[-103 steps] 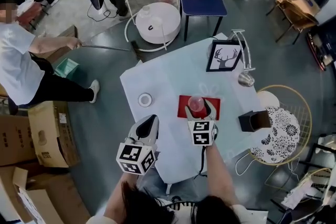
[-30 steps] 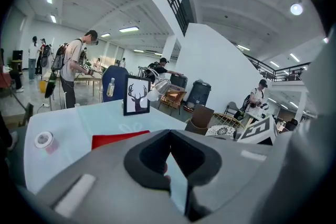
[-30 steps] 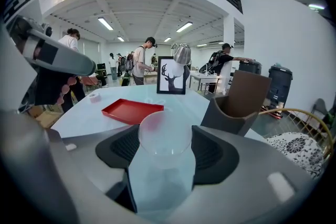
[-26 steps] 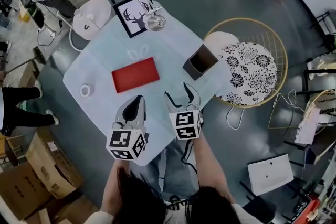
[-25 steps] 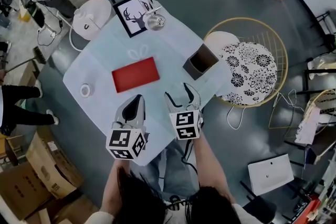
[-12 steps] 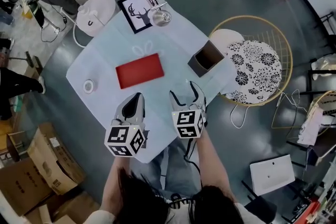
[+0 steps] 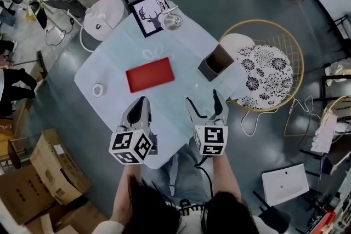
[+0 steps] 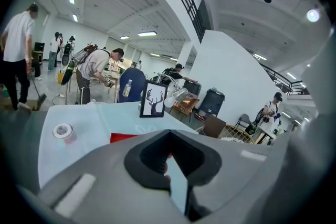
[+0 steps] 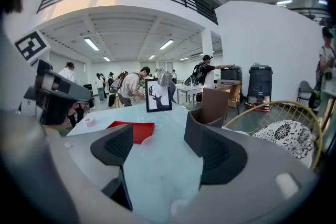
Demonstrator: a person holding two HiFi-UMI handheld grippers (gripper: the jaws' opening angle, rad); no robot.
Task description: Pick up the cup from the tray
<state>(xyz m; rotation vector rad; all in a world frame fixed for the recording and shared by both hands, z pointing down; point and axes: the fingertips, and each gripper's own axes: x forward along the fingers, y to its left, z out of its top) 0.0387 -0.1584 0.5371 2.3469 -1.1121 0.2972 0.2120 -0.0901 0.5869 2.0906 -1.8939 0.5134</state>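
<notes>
The red tray [image 7: 149,74] lies bare on the pale table [image 7: 115,60], and it shows again in the right gripper view [image 9: 134,130]. A clear cup [image 9: 147,140] stands on the table by the tray's near corner; in the head view I cannot make it out. My right gripper [image 7: 205,102] hovers over the table's near edge, short of the cup. Its jaws have just been opening and stand wide, with nothing between the pads [image 9: 113,147]. Beside it on the left, my left gripper [image 7: 141,102] is shut and holds nothing; its pads [image 8: 152,152] meet.
A brown open box [image 7: 216,62] stands right of the tray. A deer picture [image 7: 149,16] and a desk lamp [image 7: 171,20] are at the far corner, and a tape roll [image 7: 98,90] at the left. A wicker chair [image 7: 263,66] stands right; cardboard boxes [image 7: 49,164] left.
Four seconds ago the cup stood on the tray between the right jaws; the tray is bare now. Over the last second the right gripper drew back and right, its jaws spreading wider.
</notes>
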